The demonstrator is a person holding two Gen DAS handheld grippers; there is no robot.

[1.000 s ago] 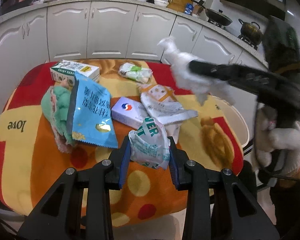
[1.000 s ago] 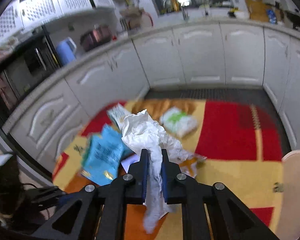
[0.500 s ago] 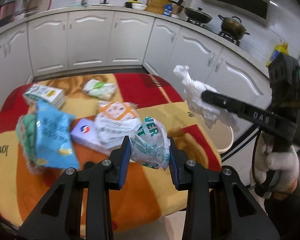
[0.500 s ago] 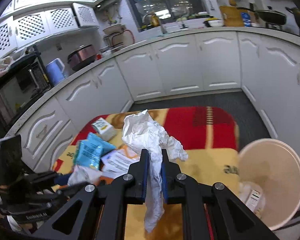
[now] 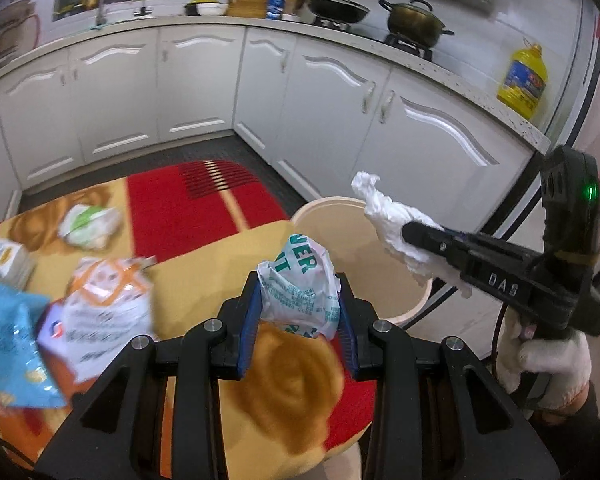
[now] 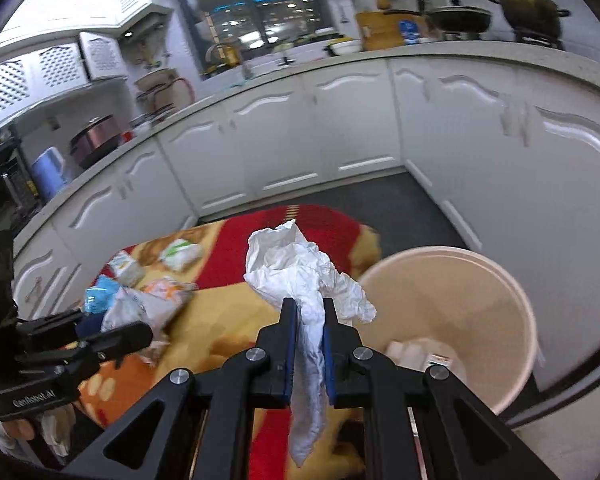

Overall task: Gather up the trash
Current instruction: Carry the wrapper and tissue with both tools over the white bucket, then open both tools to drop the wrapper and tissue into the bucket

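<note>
Trash in both our grippers looks light and soft: the right gripper (image 6: 308,344) pinches a crumpled tissue (image 6: 300,276) beside the bin (image 6: 512,292), the left gripper (image 5: 298,320) clamps a crinkly wrapper (image 5: 300,288) mid-body over the table edge.

Your left gripper (image 5: 298,312) points forward and slightly downward, its two blue-padded fingers (image 5: 249,322) drawn in against the sides of a crumpled white-and-green wrapper (image 5: 300,292) that bulges above the pads. Your right gripper (image 6: 309,344) extends level at the right of the left wrist view, its jaws pressed nearly together on a crumpled white tissue (image 6: 300,276) that rises above the pads and trails below them. Your right hand (image 5: 548,364), in a white glove, wraps the handle beneath that gripper's body. The two grippers sit near each other, not touching.
</note>
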